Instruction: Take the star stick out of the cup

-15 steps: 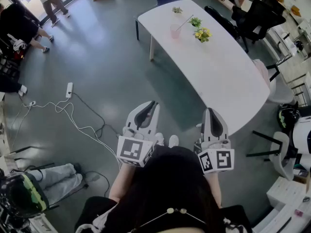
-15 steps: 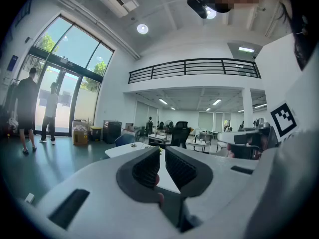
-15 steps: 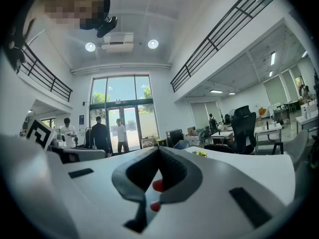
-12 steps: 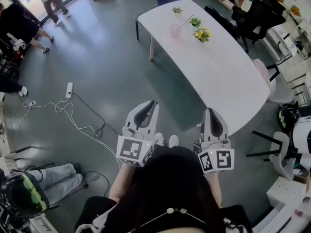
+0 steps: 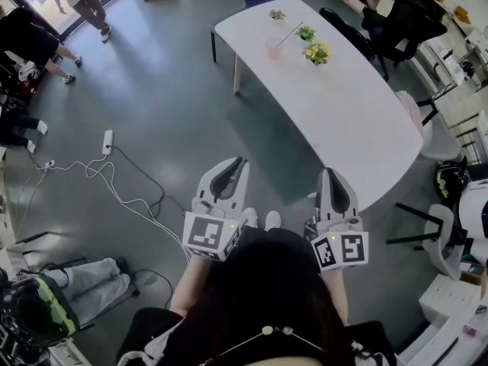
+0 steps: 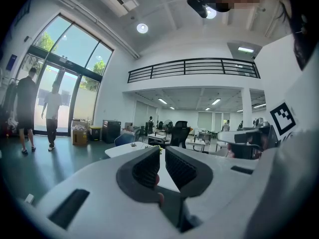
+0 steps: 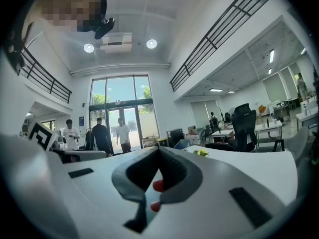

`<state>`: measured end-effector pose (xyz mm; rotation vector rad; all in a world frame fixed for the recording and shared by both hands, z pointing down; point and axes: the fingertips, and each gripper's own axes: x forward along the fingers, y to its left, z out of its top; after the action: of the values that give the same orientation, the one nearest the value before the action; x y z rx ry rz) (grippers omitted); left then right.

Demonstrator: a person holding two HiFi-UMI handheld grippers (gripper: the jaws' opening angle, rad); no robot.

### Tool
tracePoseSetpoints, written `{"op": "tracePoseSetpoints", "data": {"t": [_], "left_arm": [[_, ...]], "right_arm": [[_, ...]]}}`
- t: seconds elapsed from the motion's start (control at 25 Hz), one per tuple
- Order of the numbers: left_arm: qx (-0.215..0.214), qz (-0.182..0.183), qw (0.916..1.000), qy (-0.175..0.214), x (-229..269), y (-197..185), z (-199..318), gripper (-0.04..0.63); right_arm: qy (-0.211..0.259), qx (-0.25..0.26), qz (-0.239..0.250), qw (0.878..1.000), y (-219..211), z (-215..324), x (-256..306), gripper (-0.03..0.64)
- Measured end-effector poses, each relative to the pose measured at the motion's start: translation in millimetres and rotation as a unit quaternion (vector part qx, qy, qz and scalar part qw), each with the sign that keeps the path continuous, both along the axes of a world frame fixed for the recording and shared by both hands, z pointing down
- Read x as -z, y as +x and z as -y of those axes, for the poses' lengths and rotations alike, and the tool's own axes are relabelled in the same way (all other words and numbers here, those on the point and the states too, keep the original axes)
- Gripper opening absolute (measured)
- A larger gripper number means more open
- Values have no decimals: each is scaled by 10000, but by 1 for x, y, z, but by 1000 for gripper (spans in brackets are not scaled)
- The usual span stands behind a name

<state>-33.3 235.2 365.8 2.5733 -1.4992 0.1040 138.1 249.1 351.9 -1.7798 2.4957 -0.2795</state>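
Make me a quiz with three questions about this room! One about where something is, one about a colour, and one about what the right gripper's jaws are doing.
1. Where is the pink cup?
A) on the floor
B) at the far end of the white table
C) inside a gripper

2. What colour are the flowers near the cup?
A) yellow
B) blue
C) red

3. How are the jaws of the right gripper?
A) wide open
B) shut on a stick
C) shut, holding nothing

Answers:
1 B: the head view shows it standing on the tabletop.
2 A: the blooms are yellow.
3 C: in the right gripper view the tips meet with nothing between them.
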Motion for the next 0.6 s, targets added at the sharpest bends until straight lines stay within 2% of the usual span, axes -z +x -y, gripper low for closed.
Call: {"op": "tracePoseSetpoints", "data": {"t": [0.16,0.36,0.6], "left_arm": [[-41,-10,10000,40,-2,-7,4,37],[-113,62,9998,129,-3,-16,10,37],[-26,28,9999,109,-3,-31,15,37]], "right_arm": [[39,148,-23,9999,-13,2,0,3],[142,224,-312,9992,-29,8,-3,3],[61,240,-315,9992,-33,18,-7,5]]}}
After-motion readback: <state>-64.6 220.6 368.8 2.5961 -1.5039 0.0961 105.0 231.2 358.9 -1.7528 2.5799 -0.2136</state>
